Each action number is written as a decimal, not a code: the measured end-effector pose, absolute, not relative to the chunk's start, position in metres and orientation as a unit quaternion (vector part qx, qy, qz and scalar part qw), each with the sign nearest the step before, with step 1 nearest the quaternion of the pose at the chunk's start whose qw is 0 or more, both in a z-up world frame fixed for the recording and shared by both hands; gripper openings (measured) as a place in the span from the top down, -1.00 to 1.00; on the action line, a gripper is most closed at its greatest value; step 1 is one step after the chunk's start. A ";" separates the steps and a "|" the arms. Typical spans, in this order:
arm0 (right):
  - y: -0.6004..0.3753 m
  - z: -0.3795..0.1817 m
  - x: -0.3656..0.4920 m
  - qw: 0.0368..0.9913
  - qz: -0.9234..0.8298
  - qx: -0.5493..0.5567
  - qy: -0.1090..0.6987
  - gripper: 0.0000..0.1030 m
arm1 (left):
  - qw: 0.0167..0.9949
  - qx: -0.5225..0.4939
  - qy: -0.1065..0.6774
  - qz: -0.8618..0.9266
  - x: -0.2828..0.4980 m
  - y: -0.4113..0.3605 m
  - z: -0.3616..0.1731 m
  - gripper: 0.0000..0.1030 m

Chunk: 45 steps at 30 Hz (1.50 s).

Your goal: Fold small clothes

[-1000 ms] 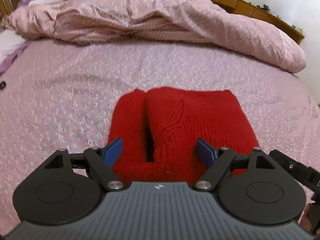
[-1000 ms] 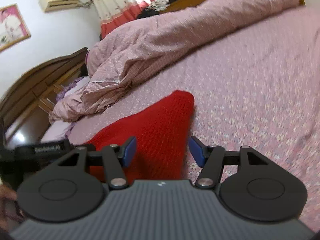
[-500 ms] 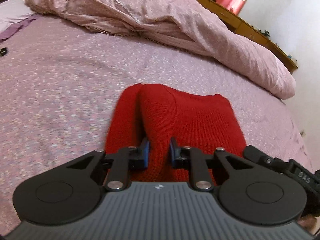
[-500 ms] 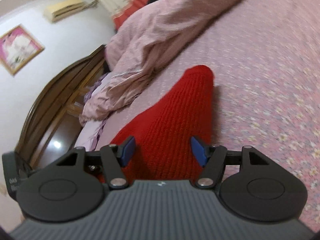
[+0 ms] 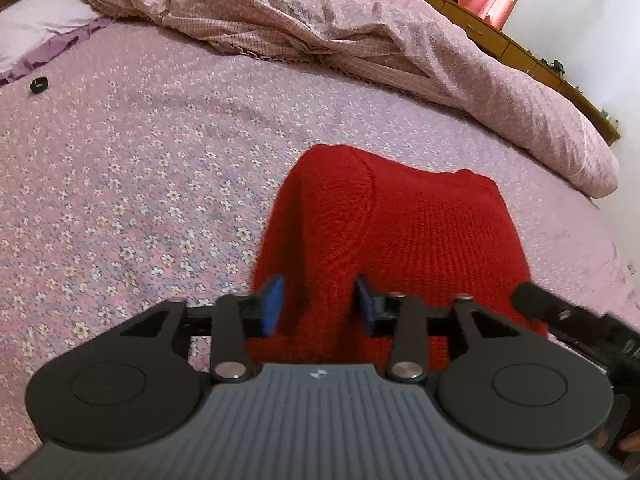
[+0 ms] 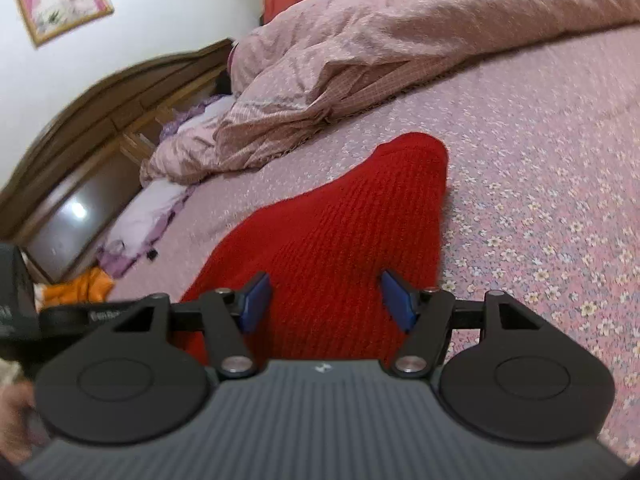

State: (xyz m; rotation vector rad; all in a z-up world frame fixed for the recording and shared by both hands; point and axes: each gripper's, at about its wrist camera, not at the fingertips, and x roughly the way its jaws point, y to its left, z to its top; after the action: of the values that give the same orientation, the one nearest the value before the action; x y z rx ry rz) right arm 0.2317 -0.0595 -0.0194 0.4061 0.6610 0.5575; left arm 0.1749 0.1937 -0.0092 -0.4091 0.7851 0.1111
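Note:
A red knitted garment [image 5: 404, 232] lies folded on the pink flowered bedsheet [image 5: 140, 168]. My left gripper [image 5: 320, 304] is at its near edge with its blue pads on either side of a raised fold of the knit, partly closed on it. In the right wrist view the same red garment [image 6: 344, 240] stretches away from my right gripper [image 6: 324, 300], which is open with its pads spread over the garment's near edge. The other gripper shows at the right edge of the left wrist view [image 5: 560, 316].
A crumpled pink quilt [image 5: 360, 32] lies across the far side of the bed. A lilac pillow [image 5: 36, 28] and a small black object [image 5: 39, 85] are at the far left. A wooden headboard [image 6: 100, 120] and an orange cloth [image 6: 76, 286] are to the left.
My left gripper shut on a fold of the red garment, then widened somewhat around it and moved left. My right gripper stayed open at the garment's near edge while its view swung.

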 end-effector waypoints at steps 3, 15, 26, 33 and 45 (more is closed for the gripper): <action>-0.072 -0.022 0.232 0.883 0.252 0.230 0.323 -0.51 | 0.900 -0.203 0.380 0.062 0.173 0.196 -0.011 -0.22; -0.104 -0.068 0.261 0.808 0.270 0.364 0.377 -0.69 | 0.897 -0.205 0.385 0.067 0.174 0.200 -0.017 -0.49; -0.080 -0.074 0.274 0.791 0.311 0.360 0.384 -0.48 | 0.894 -0.234 0.380 0.042 0.174 0.209 -0.026 -0.46; -0.084 -0.039 0.257 0.796 0.326 0.374 0.346 -0.09 | 0.881 -0.295 0.371 -0.011 0.168 0.208 -0.025 -0.16; -0.157 -0.003 0.207 0.808 0.291 0.377 0.347 -0.04 | 0.874 -0.262 0.398 -0.095 0.145 0.128 -0.004 -0.11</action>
State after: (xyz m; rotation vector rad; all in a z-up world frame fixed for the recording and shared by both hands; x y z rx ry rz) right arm 0.2073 -0.1570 -0.0025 0.8066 0.7425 0.6215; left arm 0.1447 0.1282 -0.0044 -0.5462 0.8306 -0.1993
